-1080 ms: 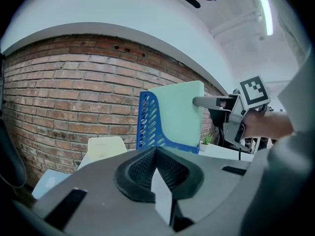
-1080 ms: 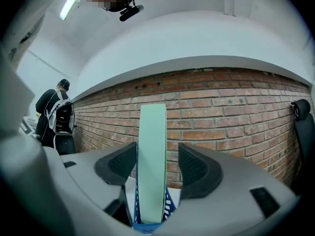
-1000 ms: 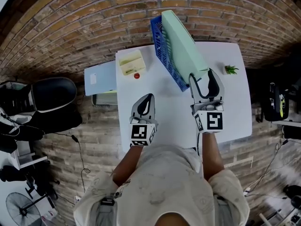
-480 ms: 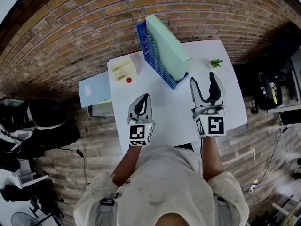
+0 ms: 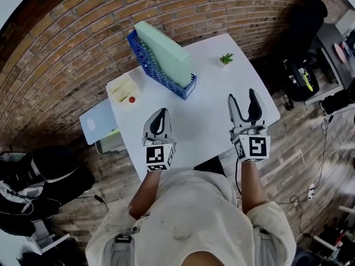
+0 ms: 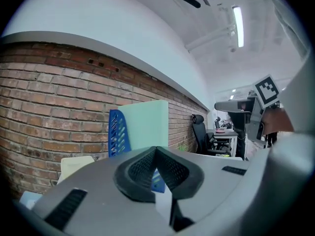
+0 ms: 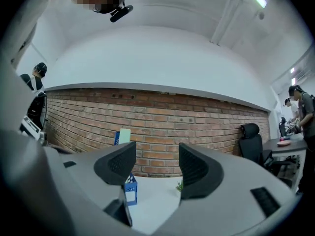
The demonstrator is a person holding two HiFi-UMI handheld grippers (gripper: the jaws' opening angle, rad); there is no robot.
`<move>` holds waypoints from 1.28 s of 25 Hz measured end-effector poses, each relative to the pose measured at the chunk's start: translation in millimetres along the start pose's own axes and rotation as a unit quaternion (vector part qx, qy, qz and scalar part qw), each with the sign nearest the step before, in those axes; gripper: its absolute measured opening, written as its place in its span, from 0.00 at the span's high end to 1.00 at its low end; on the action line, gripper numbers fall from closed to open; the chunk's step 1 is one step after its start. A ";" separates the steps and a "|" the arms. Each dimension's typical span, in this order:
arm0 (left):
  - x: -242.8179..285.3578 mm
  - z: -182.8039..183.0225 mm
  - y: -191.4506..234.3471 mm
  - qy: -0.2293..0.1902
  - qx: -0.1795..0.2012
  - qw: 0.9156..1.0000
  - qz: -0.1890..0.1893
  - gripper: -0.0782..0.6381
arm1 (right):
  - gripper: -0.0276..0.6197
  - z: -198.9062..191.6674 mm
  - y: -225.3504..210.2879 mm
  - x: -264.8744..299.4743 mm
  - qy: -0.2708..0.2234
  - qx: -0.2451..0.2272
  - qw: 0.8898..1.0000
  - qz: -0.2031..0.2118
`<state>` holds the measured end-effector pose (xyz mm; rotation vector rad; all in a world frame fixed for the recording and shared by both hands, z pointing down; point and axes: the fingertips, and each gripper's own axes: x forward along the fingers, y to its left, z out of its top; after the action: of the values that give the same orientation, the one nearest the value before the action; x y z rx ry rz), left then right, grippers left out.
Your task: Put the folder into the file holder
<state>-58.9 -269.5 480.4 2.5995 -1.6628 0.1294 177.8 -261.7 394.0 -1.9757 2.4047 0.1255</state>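
Where the folder sits: the pale green folder [image 5: 165, 51] stands on edge inside the blue file holder [image 5: 145, 65], upper left of the head view, at the far side of the white table [image 5: 205, 121]. Judging by that, the task looks done.
File holder: its lattice wall runs along the folder's left face and a low lip closes the near end. The folder rises well above both.
Left gripper [image 5: 160, 115]: lower centre-left, over the near part of the table, well apart from the holder. Its pads meet with nothing between them.
Right gripper [image 5: 242, 97]: lower right, over the table's near right corner. Its jaws are spread wide, and only wall and table show through the gap.
Handling (judged): thick, boxy and stiff, probably light. Its smooth faces may slip under the pads.
Where to hold (judged): the free upper near corner, pads on the two broad faces, clear of the lattice.
Risk (judged): a sideways tug could tip or drag the light holder.
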 end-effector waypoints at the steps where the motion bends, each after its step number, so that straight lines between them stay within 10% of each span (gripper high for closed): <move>1: 0.6 0.0 -3.5 -0.001 0.002 1.000 -0.005 0.87 | 0.51 -2.3 -6.7 -8.1 0.004 0.000 1.000 -0.011; 20: 0.5 3.4 -21.7 -0.011 0.015 1.000 -0.021 0.87 | 0.54 -34.7 -30.8 -56.9 0.043 0.012 0.997 -0.061; 32: 1.5 1.6 -20.7 -0.008 0.013 1.000 -0.016 0.87 | 0.93 -36.4 -27.2 -53.7 0.046 0.011 0.997 -0.067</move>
<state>-39.4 -262.3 479.0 2.6521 -1.6340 0.1304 216.1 -217.2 432.9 -2.1724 2.3049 0.0055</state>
